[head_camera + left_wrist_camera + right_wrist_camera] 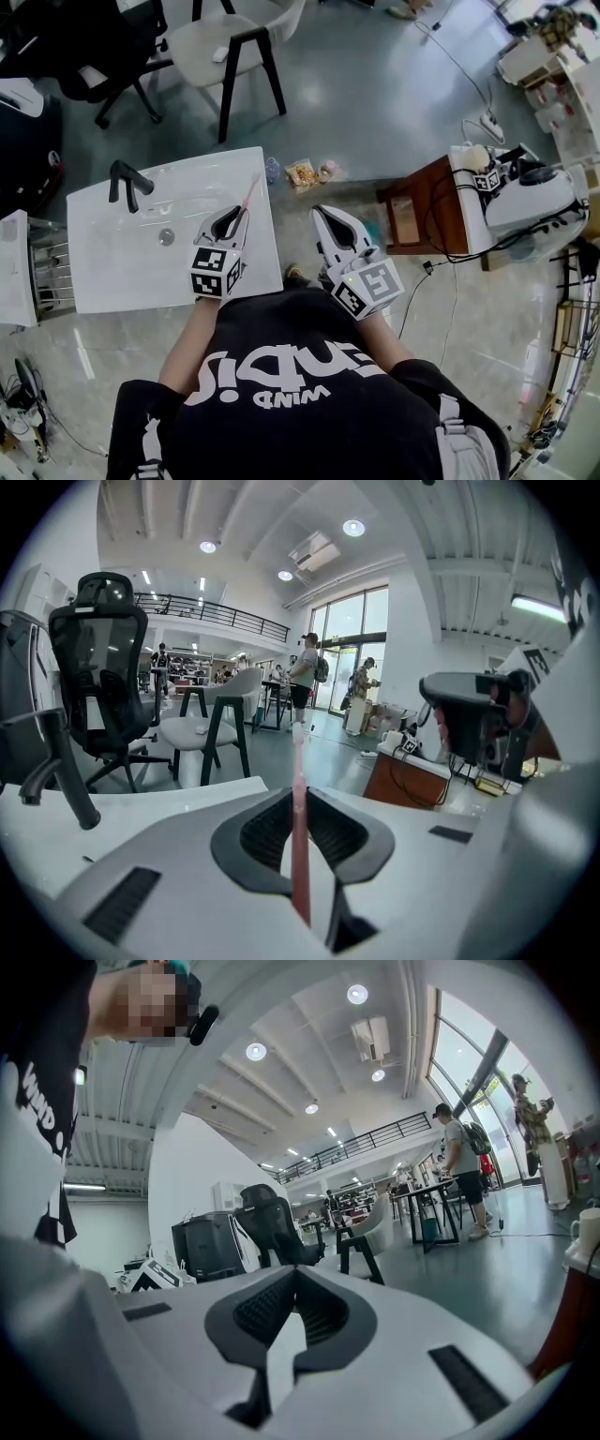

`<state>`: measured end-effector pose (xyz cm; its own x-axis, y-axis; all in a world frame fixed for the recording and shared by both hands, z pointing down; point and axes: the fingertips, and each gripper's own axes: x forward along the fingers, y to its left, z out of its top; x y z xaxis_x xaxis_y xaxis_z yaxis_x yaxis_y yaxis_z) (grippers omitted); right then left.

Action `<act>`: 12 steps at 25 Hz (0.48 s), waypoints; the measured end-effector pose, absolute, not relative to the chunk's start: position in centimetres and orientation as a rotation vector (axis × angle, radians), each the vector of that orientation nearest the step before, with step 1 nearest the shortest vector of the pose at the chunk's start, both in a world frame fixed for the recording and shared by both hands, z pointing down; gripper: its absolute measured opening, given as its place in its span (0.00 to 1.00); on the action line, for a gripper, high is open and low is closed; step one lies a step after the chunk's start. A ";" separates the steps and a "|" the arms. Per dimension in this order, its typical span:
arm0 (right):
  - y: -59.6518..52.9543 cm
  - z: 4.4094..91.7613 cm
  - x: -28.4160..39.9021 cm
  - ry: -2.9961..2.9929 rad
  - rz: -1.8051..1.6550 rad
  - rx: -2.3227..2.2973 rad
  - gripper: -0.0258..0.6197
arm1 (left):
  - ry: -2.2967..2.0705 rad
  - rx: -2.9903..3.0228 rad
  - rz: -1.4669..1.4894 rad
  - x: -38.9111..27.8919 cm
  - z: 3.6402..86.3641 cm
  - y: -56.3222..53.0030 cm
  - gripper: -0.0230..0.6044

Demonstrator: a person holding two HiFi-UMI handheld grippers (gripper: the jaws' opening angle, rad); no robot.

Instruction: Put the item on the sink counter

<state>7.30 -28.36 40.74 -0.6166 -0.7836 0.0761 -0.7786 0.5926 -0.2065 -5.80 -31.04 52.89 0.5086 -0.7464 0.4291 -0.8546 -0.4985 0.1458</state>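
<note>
A thin pink toothbrush (249, 196) sticks out forward from my left gripper (232, 217), whose jaws are shut on its handle. It hangs over the right part of the white sink counter (112, 272). In the left gripper view the toothbrush (299, 836) runs upright between the closed pads, its white head at the top. My right gripper (330, 217) is held to the right of the counter, above the floor. Its jaws (295, 1290) meet at the tips with nothing in them.
A black tap (126, 181) and a round drain (167, 236) sit in the basin. Small items (302, 173) lie on the floor beyond the counter's far right corner. A wooden table (417, 211) with cables stands to the right, chairs (220, 47) farther off.
</note>
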 end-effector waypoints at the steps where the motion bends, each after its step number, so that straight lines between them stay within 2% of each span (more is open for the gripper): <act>1: -28.4 40.7 7.3 2.783 -0.344 -1.366 0.07 | -1.330 2.411 0.460 -5.7 53.5 -31.0 0.14; 12: -28.3 40.9 7.9 2.783 -0.353 -1.385 0.07 | -1.266 2.297 0.574 -4.3 60.3 -31.1 0.14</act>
<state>7.90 -28.29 40.87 -0.6078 -0.7892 0.0881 -0.7862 0.5824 -0.2065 -4.26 -31.05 60.34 0.4917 -0.6711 0.5549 -0.8596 -0.4759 0.1861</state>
